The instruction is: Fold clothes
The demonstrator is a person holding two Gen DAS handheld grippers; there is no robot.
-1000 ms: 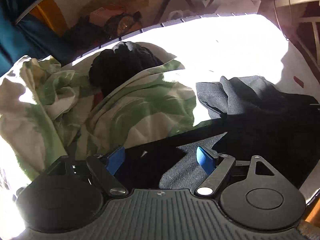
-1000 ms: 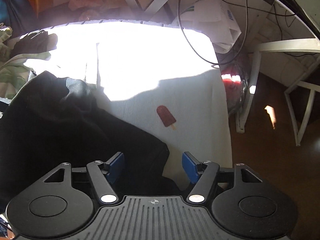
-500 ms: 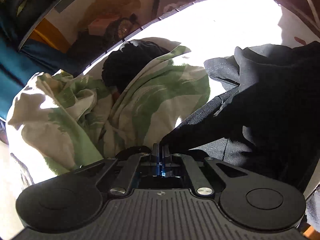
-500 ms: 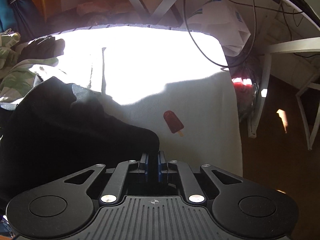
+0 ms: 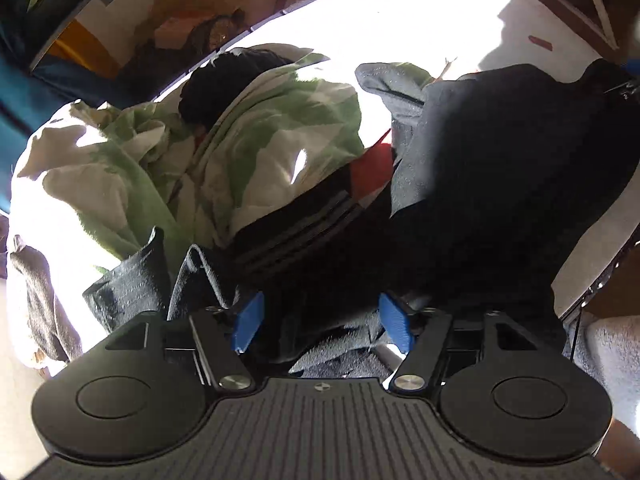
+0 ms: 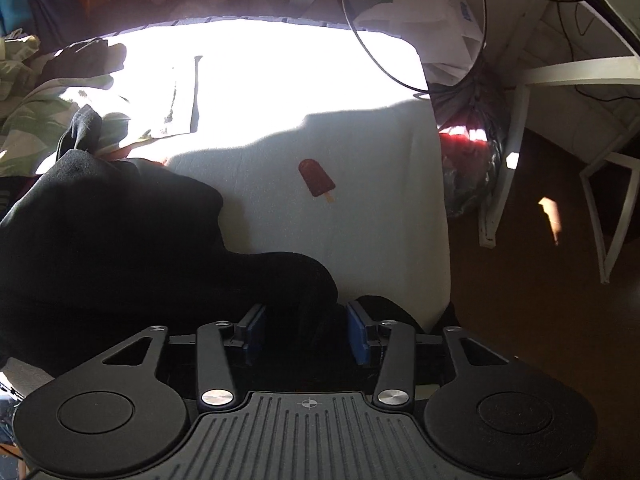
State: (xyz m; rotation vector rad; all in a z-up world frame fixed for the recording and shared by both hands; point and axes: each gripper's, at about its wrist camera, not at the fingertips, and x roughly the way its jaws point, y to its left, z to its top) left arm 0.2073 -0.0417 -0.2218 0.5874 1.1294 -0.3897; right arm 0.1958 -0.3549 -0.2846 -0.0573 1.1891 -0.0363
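Both tools have their jaws opening, the left gripper [image 5: 322, 326] spread wide above dark cloth and the right gripper [image 6: 306, 334] with a fold of the black garment [image 6: 112, 240] loose between its blue pads, which lies crumpled on the white table [image 6: 360, 240] beside a green-and-white garment [image 5: 168, 168].
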